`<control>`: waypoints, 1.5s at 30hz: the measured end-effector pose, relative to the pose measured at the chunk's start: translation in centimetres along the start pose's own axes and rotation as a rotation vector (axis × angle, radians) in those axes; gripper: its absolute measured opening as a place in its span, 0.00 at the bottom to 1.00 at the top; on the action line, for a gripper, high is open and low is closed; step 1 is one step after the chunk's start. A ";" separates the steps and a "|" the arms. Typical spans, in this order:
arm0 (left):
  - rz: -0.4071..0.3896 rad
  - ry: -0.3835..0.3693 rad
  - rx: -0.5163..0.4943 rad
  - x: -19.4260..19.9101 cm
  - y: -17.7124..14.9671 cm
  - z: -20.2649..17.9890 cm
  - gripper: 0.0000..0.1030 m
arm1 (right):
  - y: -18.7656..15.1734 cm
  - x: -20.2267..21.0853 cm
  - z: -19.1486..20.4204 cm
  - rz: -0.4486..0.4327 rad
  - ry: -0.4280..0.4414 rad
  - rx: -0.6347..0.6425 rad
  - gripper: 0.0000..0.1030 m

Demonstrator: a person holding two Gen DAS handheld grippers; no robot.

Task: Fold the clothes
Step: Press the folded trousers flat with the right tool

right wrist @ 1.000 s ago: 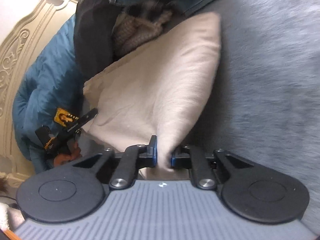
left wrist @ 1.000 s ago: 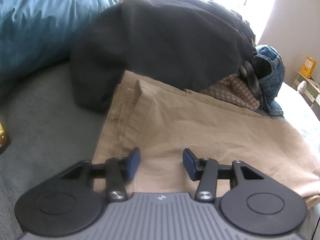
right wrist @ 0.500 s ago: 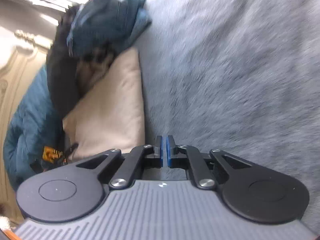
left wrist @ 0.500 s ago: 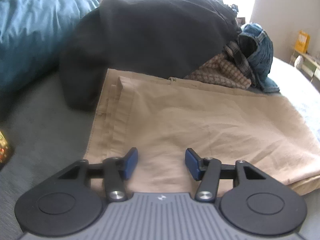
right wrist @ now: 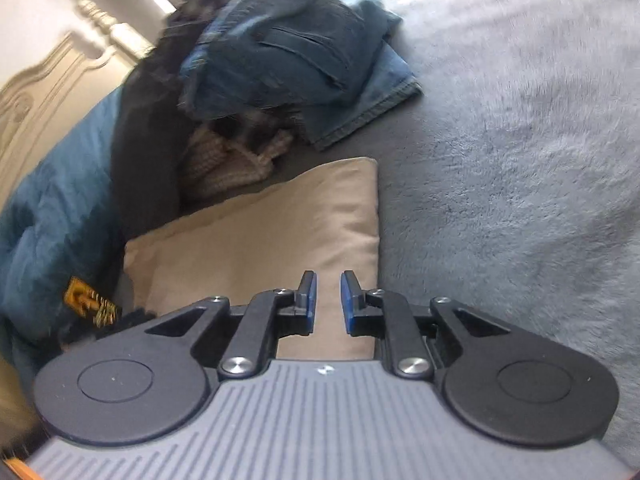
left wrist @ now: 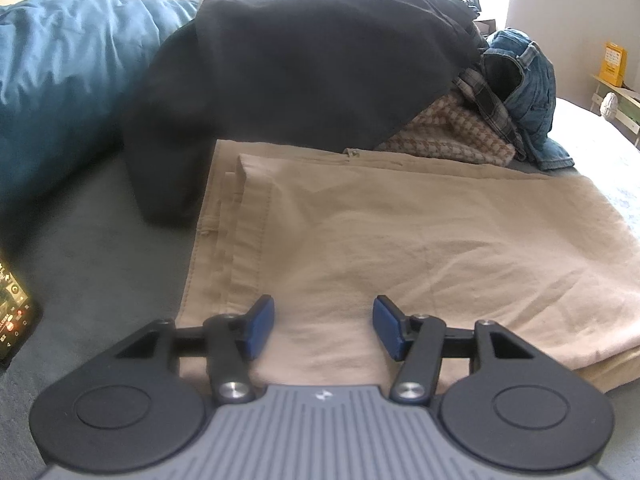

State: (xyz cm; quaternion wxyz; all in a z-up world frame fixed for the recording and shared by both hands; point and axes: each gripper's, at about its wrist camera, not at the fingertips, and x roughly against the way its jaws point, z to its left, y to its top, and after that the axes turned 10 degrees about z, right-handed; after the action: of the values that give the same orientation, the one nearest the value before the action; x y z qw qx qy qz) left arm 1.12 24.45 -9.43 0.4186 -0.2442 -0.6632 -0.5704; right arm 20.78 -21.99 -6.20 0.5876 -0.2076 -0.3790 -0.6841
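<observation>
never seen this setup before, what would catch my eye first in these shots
The folded tan trousers lie flat on the grey bed cover, filling the middle of the left wrist view. Behind them rises a heap of unfolded clothes, a big black garment on top with blue jeans beside it. Both grippers hang empty over the trousers, the right gripper opening.

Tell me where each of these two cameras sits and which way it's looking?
Left wrist: on the left claw, looking down over the folded tan trousers toward the black garment; its open fingers show.
Right wrist: on the right claw, jaws opening and empty, looking along the trousers' edge toward the jeans.
Shared: trousers, clothes pile, grey blanket.
</observation>
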 end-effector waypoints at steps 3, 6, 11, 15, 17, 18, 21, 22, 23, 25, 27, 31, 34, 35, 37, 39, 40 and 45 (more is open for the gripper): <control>-0.001 -0.010 -0.001 -0.1 0.0 0.1 0.56 | 1.5 -1.2 -2.0 -0.017 0.062 -0.146 0.32; -0.006 -0.016 0.003 -0.2 -0.2 0.2 0.56 | 2.8 -1.9 -3.6 -0.040 0.105 -0.227 0.47; -0.008 -0.029 0.002 -0.4 -0.3 0.3 0.56 | 4.8 -4.2 -4.2 -0.013 0.151 -0.247 0.48; -0.007 -0.036 -0.001 -0.5 -0.3 0.5 0.56 | 5.4 -5.6 -3.2 0.014 0.132 -0.150 0.39; -0.008 -0.037 -0.003 -0.5 -0.4 0.5 0.56 | 5.5 -5.6 -2.3 -0.010 0.082 -0.064 0.20; -0.007 -0.037 -0.004 -0.5 -0.3 0.5 0.56 | 5.4 -5.3 -2.0 -0.035 0.067 -0.021 0.15; -0.005 -0.036 -0.007 -0.5 -0.3 0.5 0.56 | 5.1 -4.4 -1.4 -0.161 0.013 0.102 0.07; -0.003 -0.034 -0.007 -0.5 -0.3 0.5 0.56 | 5.2 -4.2 -1.6 -0.203 -0.013 0.113 0.06; -0.001 -0.032 -0.007 -0.5 -0.3 0.4 0.56 | 5.5 -4.2 -2.5 -0.224 -0.013 0.069 0.06; 0.001 -0.030 -0.007 -0.5 -0.2 0.4 0.57 | 6.3 -4.0 -5.1 -0.238 0.030 -0.073 0.08; 0.001 -0.029 -0.008 -0.4 -0.2 0.4 0.57 | 6.3 -3.4 -6.7 -0.236 0.115 -0.153 0.09; 0.002 -0.025 -0.004 -0.4 -0.1 0.4 0.57 | 4.6 -1.8 -5.3 -0.140 0.227 -0.023 0.09; 0.002 -0.023 -0.001 -0.4 0.0 0.4 0.57 | 2.6 -1.2 -4.0 -0.014 0.236 0.092 0.09; 0.001 -0.022 -0.001 -0.4 0.0 0.4 0.57 | 1.9 -1.0 -3.6 0.029 0.238 0.131 0.10; -0.002 -0.019 0.000 -0.4 -0.1 0.3 0.57 | 0.2 -0.6 -3.2 0.103 0.254 0.166 0.10; -0.006 -0.016 0.001 -0.4 -0.1 0.3 0.57 | -1.9 -0.2 -3.0 0.179 0.266 0.207 0.10; -0.007 -0.015 0.002 -0.5 -0.1 0.2 0.57 | -3.2 0.1 -2.7 0.215 0.260 0.241 0.10; -0.012 -0.013 0.007 -0.5 -0.2 0.2 0.57 | -8.6 1.9 -2.0 0.392 0.252 0.322 0.13</control>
State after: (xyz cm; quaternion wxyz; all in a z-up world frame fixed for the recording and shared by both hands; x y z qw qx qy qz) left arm 1.20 24.66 -9.94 0.4117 -0.2426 -0.6694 -0.5688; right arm 12.37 -24.49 -8.43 0.7765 -0.0945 -0.3593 -0.5090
